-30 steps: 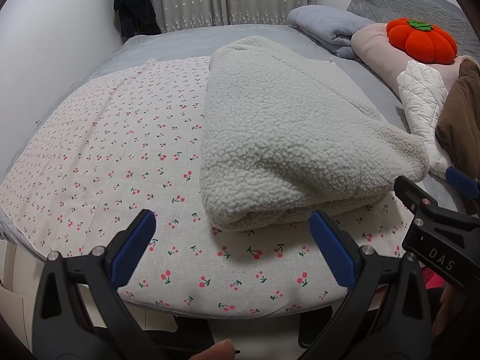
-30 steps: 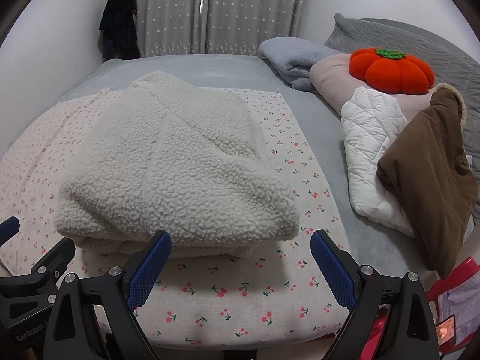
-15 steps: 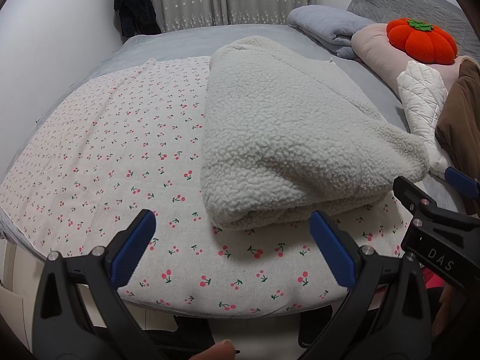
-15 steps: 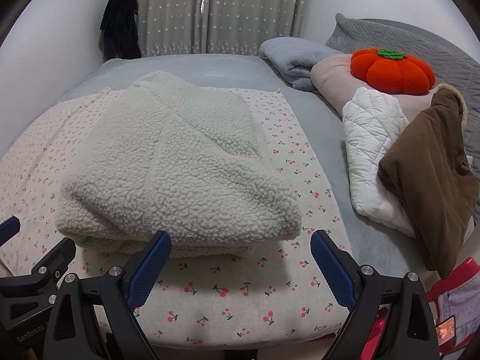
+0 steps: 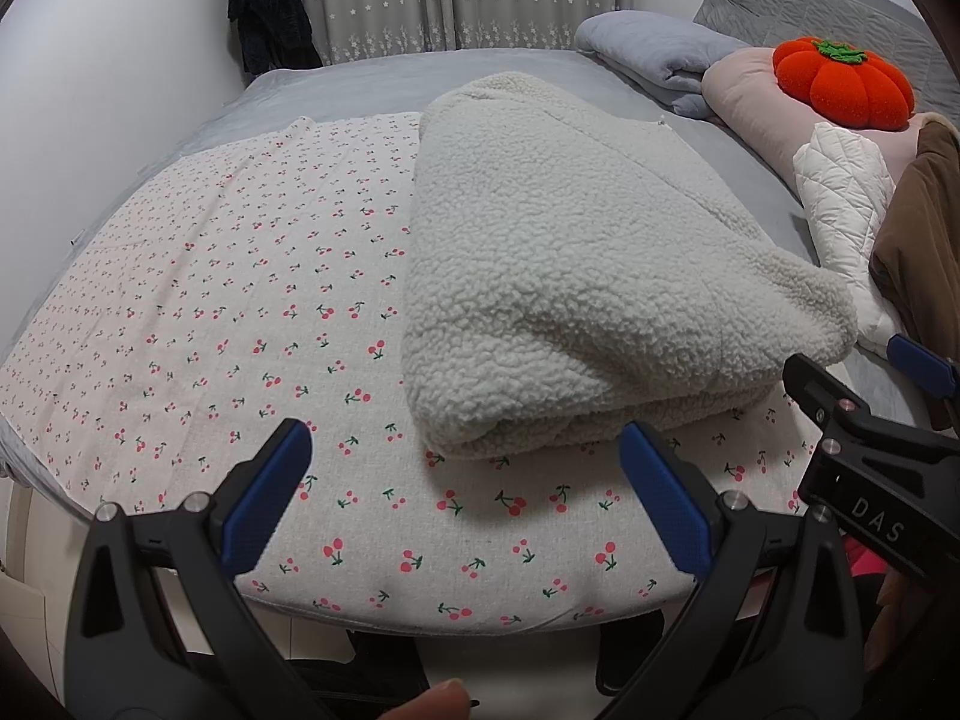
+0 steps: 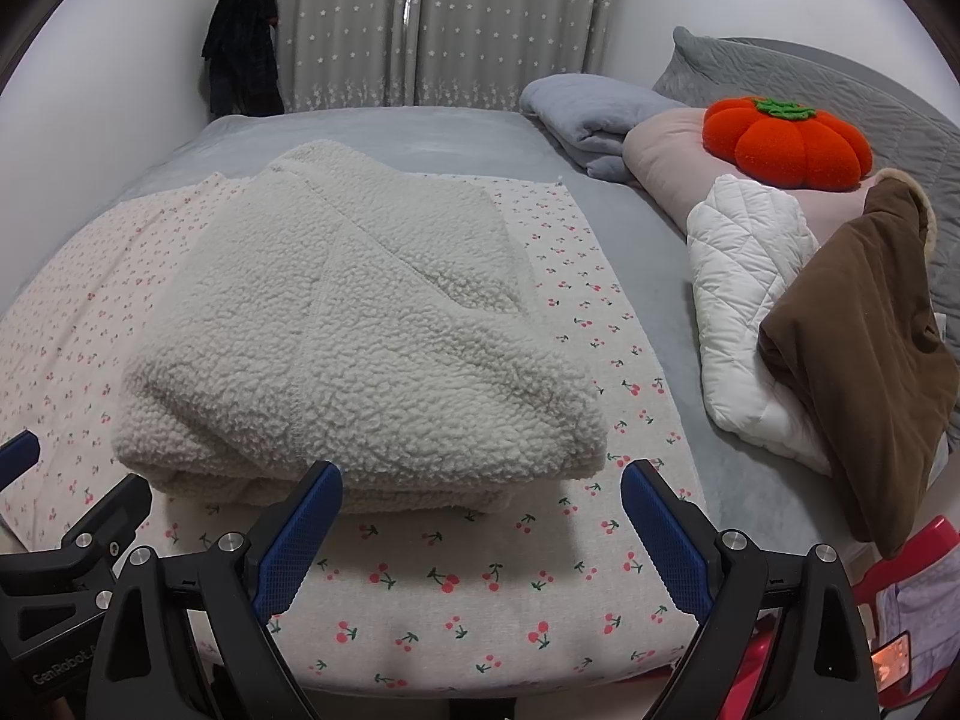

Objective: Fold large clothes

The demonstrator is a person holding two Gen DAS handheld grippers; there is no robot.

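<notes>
A: The fleece [image 5: 576, 276] lies folded into a thick bundle on the cherry sheet [image 5: 198, 300], near the bed's front edge and toward its right side.

B: And the claws?

A: The left claw [image 5: 462, 498] and the right claw [image 6: 480, 534] both hover just off that front edge, fingers spread wide apart, holding nothing.

B: What could go wrong from here?

A: The bundle looks bulky and springy. If a claw bites only the top layer, I'd expect the fold to peel open when lifted. Its right corner overhangs loosely, so it may sag.

B: Anything nearby?

A: A white jacket [image 6: 744, 300] and a brown garment [image 6: 864, 348] are stacked by the right edge; a wide swing could drag them.
</notes>
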